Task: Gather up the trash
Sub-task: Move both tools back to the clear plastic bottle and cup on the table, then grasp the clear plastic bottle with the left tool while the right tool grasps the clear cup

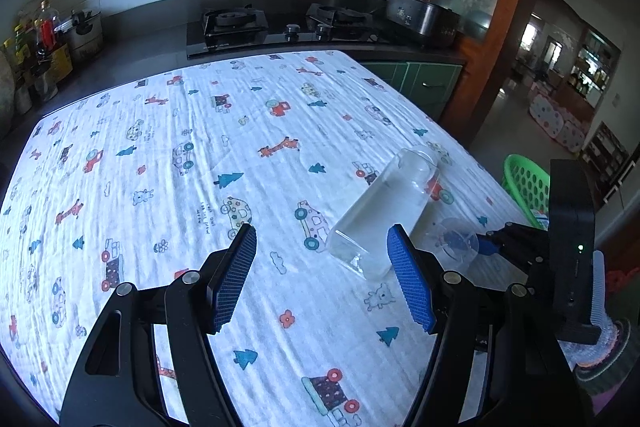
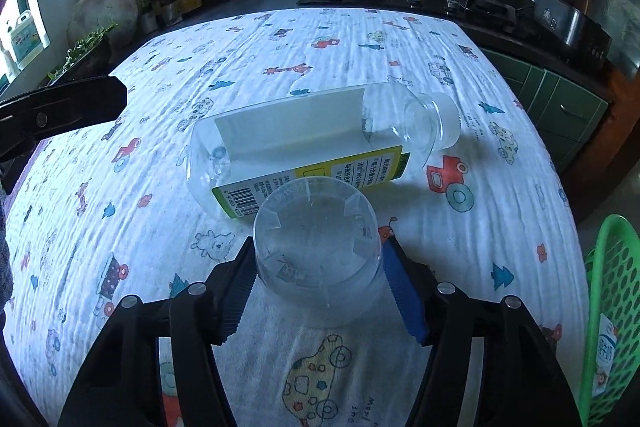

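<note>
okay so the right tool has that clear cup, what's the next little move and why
Probably swing the right tool rightward toward the green basket and drop the clear cup there. The cup is already clamped between its fingers, the basket sits just off the table's right edge, and the clear bottle still lies on the cloth for the open left tool.

1. The left wrist camera sits behind its gripper's two fingers, looking forward and down over a patterned tablecloth (image 1: pixel 200 155) toward a gas stove (image 1: pixel 280 27) against the tiled wall.
2. The right wrist camera faces the same way from farther right, close above a clear plastic bottle (image 2: pixel 320 143).
3. Both views share the tablecloth, bottle, stove, rice cooker (image 1: pixel 416 3) and green basket (image 2: pixel 612 307).
</note>
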`<state>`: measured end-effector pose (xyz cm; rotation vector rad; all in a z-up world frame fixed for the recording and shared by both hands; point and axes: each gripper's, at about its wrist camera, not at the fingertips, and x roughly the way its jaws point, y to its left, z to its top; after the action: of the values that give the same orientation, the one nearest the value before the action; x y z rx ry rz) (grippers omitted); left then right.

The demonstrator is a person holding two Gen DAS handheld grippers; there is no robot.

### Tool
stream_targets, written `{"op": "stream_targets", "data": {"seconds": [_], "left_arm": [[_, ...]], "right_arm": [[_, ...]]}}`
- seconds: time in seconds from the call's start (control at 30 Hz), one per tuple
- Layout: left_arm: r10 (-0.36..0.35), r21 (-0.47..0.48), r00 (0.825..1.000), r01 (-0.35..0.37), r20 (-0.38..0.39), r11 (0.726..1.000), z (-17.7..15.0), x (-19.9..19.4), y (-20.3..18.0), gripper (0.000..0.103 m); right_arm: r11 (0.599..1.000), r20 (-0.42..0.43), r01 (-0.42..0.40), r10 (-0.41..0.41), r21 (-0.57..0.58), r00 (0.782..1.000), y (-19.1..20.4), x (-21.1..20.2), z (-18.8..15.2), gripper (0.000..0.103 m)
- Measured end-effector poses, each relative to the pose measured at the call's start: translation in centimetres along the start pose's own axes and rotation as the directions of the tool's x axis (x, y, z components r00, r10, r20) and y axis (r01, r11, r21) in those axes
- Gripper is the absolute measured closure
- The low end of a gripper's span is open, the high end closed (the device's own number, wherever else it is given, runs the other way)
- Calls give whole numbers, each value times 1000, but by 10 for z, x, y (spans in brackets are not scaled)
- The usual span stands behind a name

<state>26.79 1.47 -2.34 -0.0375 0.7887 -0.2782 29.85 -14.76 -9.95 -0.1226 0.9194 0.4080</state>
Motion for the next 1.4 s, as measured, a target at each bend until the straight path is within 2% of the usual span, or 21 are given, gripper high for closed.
{"op": "stream_targets", "data": {"seconds": [0.3, 0.7, 1.0, 1.4], "left_arm": [[-26, 36, 1000, 26, -8, 999, 1, 6, -16, 36], [-43, 176, 996, 56, -77, 983, 5, 46, -59, 28], [-15, 252, 996, 38, -93, 967, 12, 72, -79, 28], [16, 293, 995, 15, -101, 956, 23, 90, -84, 28]], "right_arm": [[1000, 15, -7, 6, 22, 1000, -9, -19, -11, 43], [994, 46, 40, -45, 100, 998, -51, -67, -40, 43], [986, 56, 72, -81, 148, 995, -74, -90, -58, 43], [978, 55, 90, -102, 189, 993, -91, -97, -68, 43]]}}
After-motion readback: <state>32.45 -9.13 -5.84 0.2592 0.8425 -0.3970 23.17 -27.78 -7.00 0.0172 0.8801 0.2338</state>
